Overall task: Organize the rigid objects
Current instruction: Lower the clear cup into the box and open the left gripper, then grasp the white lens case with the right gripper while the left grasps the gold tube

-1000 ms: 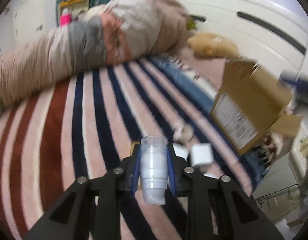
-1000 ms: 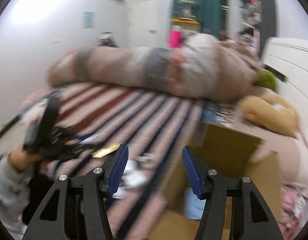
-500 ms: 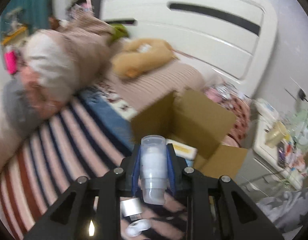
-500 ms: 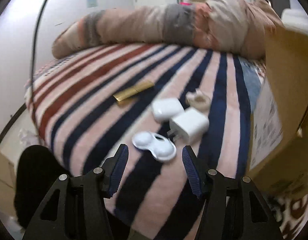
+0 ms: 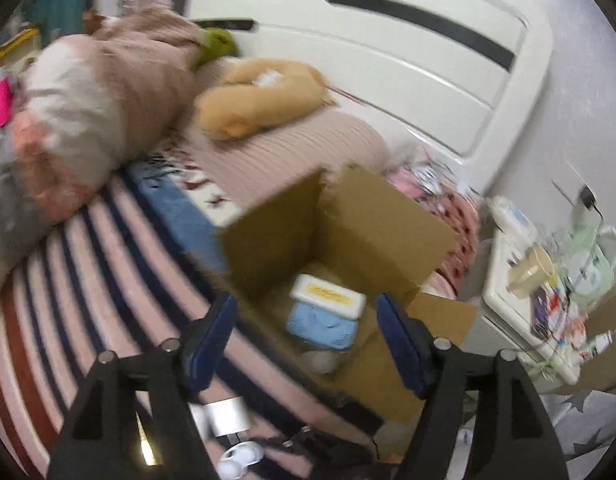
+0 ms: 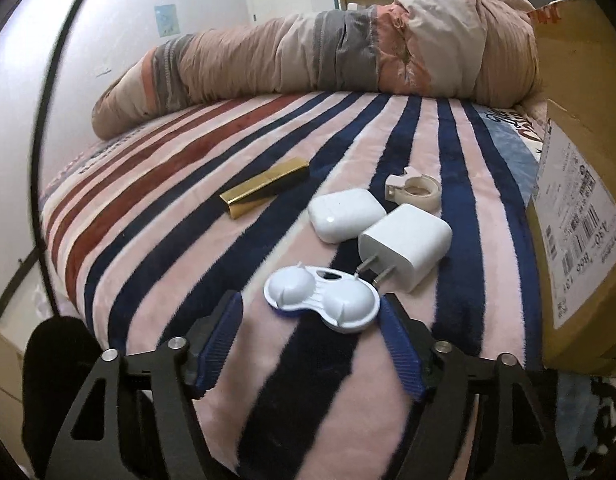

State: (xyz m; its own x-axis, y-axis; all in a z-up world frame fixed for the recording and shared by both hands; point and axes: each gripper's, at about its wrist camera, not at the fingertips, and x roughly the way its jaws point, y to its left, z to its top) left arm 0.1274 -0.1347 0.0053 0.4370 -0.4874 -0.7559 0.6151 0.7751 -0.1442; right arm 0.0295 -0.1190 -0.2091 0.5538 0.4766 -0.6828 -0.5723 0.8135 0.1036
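Since half a second ago our left gripper (image 5: 305, 330) has dropped its small bottle into the cardboard box (image 5: 348, 224), jaws now wide and empty, while our right gripper (image 6: 310, 334), jaws wide, straddles the white contact lens case (image 6: 322, 298) lying crosswise on the bed (image 6: 187, 216).

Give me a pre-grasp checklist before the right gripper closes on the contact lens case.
1. Right gripper open: ok.
2. Contact lens case between the fingers: not ok, it lies just ahead of the fingertips.
3. Charger plug clear of the closing path: cannot tell, its prongs sit close to the case.
4. Left gripper empty and open: ok.
5. Cardboard box open to receive: ok.
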